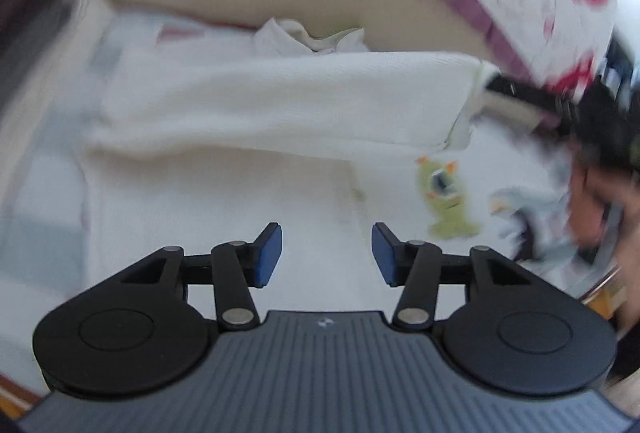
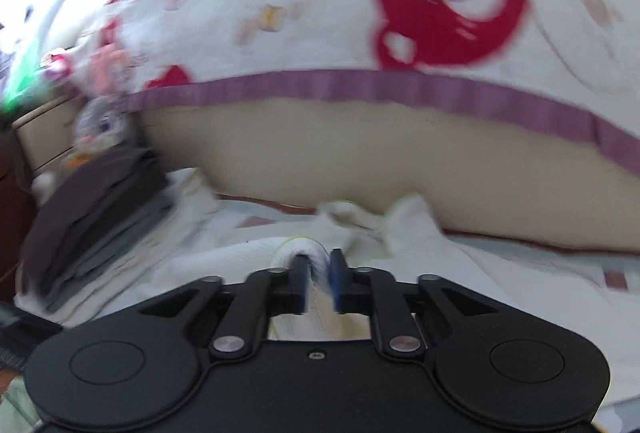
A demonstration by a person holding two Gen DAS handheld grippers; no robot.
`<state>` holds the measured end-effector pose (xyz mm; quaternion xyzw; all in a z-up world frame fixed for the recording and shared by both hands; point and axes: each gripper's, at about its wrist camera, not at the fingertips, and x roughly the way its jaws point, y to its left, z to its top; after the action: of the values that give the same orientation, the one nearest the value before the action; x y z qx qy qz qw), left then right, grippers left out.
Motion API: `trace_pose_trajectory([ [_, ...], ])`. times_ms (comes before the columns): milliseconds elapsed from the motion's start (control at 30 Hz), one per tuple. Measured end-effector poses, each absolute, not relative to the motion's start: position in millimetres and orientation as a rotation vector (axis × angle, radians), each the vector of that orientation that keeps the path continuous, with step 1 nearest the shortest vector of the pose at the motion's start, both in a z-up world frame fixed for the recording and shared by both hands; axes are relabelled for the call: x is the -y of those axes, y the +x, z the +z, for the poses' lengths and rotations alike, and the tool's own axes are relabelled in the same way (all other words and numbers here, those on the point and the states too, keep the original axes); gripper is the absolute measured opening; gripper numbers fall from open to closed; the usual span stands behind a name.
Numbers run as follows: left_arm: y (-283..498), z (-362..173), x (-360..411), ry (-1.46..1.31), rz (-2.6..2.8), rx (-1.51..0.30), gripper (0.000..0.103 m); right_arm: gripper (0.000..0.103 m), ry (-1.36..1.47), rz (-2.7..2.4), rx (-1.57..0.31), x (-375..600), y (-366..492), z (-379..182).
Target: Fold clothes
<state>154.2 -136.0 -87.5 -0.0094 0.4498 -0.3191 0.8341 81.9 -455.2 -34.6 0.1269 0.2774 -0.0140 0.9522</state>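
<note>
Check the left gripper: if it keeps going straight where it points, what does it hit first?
Likely the white garment spread just ahead of the open left gripper; nothing sits between them. The blur leaves depth unclear.

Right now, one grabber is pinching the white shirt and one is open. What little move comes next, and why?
Probably carry the right gripper, pinching a bunch of the white shirt, across the shirt to lay that edge down. The left gripper hangs open with nothing between its pads, and the shirt isn't fully folded yet.
</note>
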Motion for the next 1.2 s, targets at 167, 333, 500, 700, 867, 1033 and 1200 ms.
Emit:
trace_pose_trajectory([
  [167, 176, -118, 143, 0.195, -0.529, -0.921, 0.049, 0.032, 0.594, -0.135, -0.698, 514, 77, -100],
  [333, 198, -138, 124, 0.378, -0.399, -0.819, 0.049, 0.041, 0.716, -0.135, -0.713, 525, 68, -122],
  [500, 219, -151, 105, 0.45, -0.347, -0.775, 0.049, 0.054, 0.801, -0.131, -0.765, 515, 63, -138],
  [700, 237, -164, 111, 0.527, -0.348, -0.731, 0.049, 0.061, 0.902, -0.203, -0.768, 501, 69, -168],
  [867, 249, -166, 115, 0.5, -0.348, -0.733, 0.025, 0.013, 0.683, -0.159, -0.567, 489, 93, -152],
  [1033, 232, -167, 113, 0.575, -0.325, -0.65, 0.004, 0.013, 0.532, -0.08, -0.338, 493, 71, -94],
  [1200, 201, -168, 120, 0.675, -0.339, -0.52, 0.002, 0.013, 0.616, -0.256, -0.606, 516, 78, -149],
])
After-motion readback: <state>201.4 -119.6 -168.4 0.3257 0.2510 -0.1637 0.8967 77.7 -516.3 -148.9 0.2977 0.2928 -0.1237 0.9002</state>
